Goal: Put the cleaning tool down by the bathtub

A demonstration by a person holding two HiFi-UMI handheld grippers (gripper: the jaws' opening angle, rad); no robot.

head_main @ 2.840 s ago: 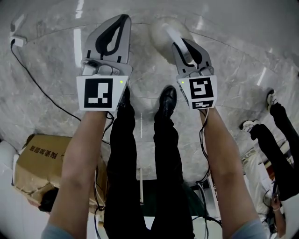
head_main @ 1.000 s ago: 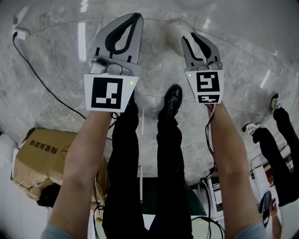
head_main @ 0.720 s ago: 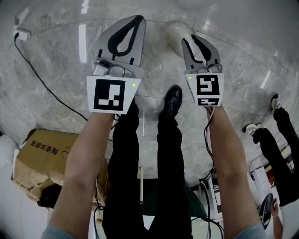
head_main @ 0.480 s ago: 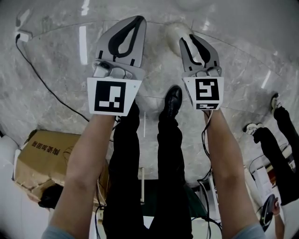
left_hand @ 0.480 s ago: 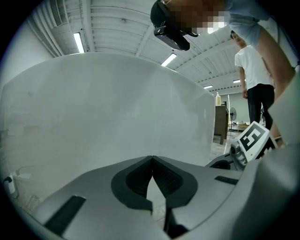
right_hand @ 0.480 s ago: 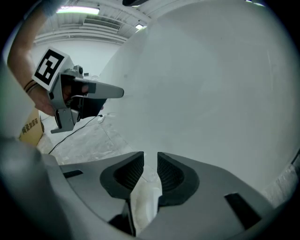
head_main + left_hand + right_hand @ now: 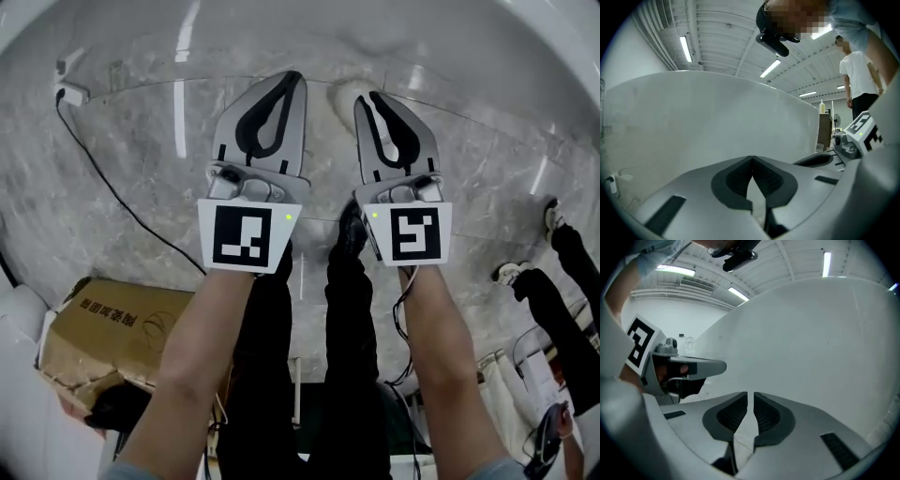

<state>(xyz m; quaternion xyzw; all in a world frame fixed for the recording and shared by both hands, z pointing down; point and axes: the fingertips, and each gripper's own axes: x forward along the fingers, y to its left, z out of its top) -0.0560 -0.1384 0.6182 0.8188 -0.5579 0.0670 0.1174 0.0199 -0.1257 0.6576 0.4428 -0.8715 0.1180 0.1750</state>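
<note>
The cleaning tool, a white fluffy pad, lies on the marble floor just beyond and between the tips of both grippers, and neither one holds it. My left gripper is shut with its tips touching and nothing in them. The jaws of my right gripper have just been closing. A narrow slit is left between its pads, and nothing is in it. In both gripper views the white curved wall of the bathtub fills the space ahead of the jaws.
A cardboard box sits on the floor at lower left. A black cable runs from a wall plug. My own legs and shoe are below the grippers. Another person's feet stand at right.
The right gripper, earlier on the tool's handle, has let it go. Both grippers have lifted off the floor, the right one more, and its jaws have narrowed from wide open to a slit.
</note>
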